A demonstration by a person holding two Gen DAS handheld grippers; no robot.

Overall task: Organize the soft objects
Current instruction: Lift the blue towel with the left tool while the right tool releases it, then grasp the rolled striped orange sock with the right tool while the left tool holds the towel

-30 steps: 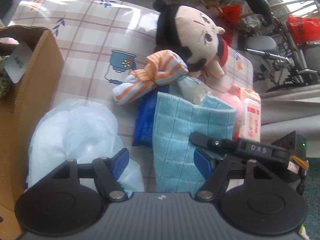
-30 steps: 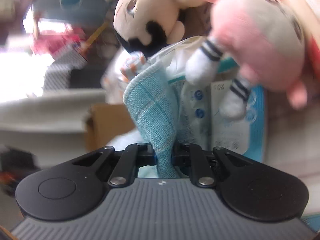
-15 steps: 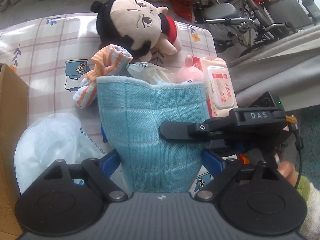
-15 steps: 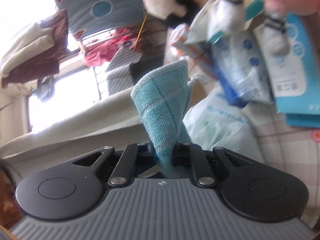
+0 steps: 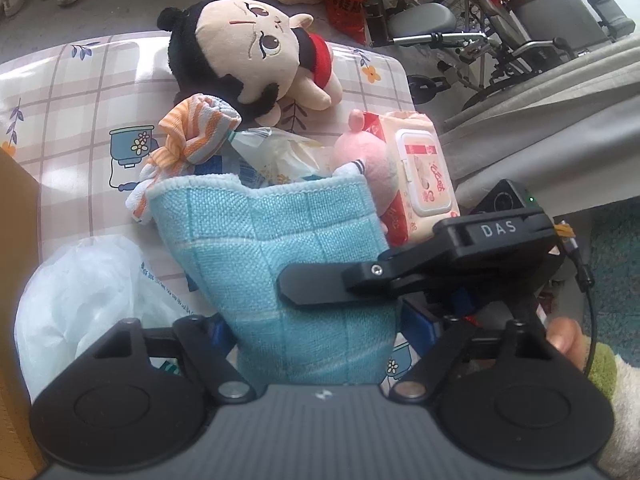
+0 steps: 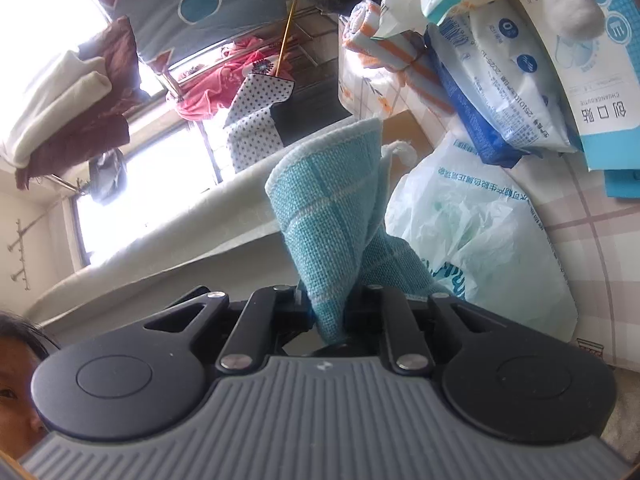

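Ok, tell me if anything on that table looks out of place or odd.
Nothing is spilled or visibly damaged. The soft things lie in a loose heap: the black-haired doll lies on its side, the striped orange cloth is knotted, and a pink plush is wedged against the wipes pack. The blue cloth hangs bunched from the right gripper.

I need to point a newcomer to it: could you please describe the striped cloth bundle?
On the checked tablecloth, look beside the black-haired plush doll. The striped cloth bundle lies against its head, the only orange-and-white knotted item there.
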